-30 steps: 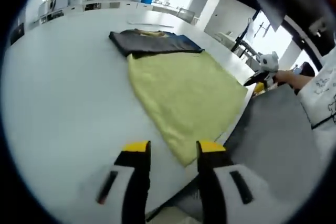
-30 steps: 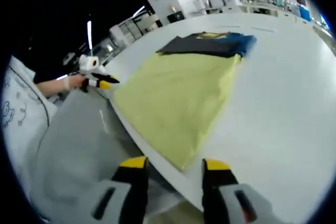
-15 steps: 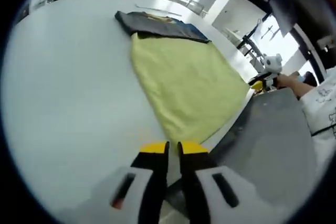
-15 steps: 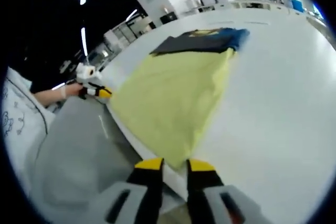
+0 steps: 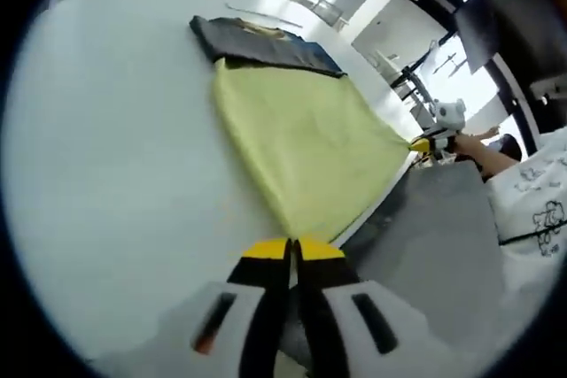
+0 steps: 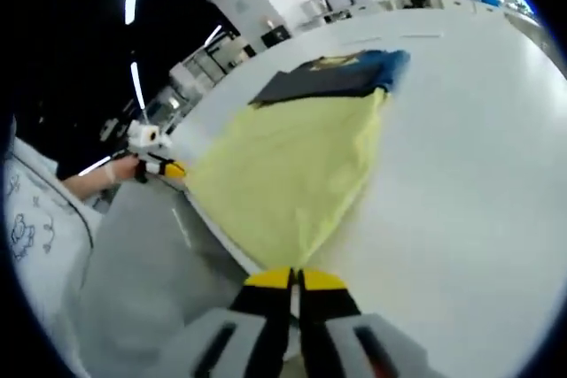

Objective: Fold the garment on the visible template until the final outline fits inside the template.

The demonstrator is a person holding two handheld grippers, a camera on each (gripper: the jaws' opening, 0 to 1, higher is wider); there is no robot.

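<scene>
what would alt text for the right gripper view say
The right gripper, its yellow-tipped jaws shut, pinches the near corner of a yellow garment spread on a white table. A dark folded cloth lies at the garment's far end, and the left gripper holds the garment's other near corner at the table edge.

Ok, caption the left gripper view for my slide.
Left gripper shut on the yellow garment's near corner; right gripper pinches the other, on a white table.
</scene>
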